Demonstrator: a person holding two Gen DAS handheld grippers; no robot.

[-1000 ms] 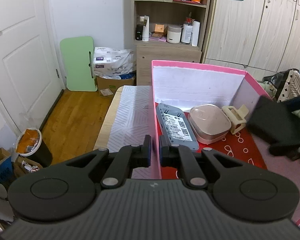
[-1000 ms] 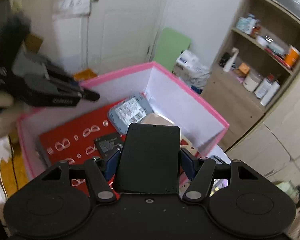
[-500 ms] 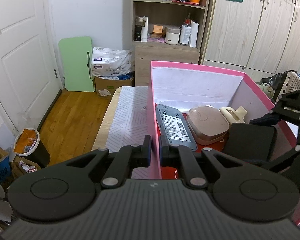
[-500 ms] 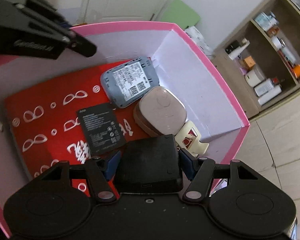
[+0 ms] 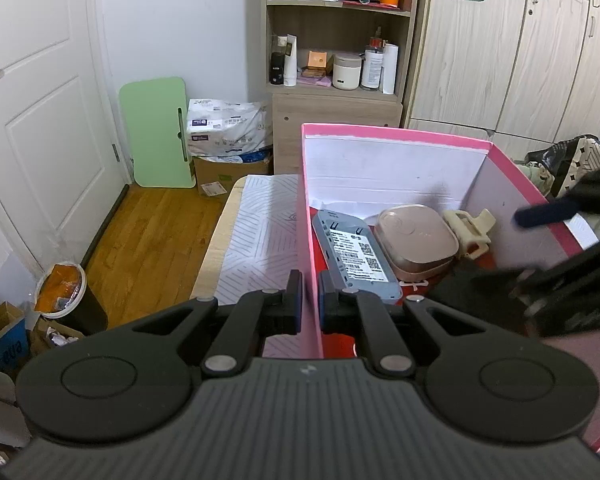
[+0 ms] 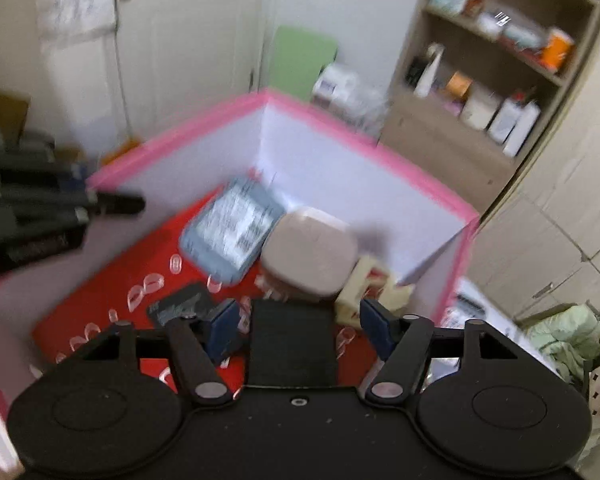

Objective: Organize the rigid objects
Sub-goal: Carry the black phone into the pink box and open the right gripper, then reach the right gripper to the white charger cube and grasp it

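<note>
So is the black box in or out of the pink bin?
In: the black box sits on the pink bin floor, between the opening right gripper pads.

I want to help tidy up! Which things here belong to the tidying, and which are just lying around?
Tidying:
pink cardboard box
grey labelled device
beige rounded case
cream hair claw
flat black block
small black labelled card

Lying around:
green board
wooden shelf
orange-lined bin
</note>
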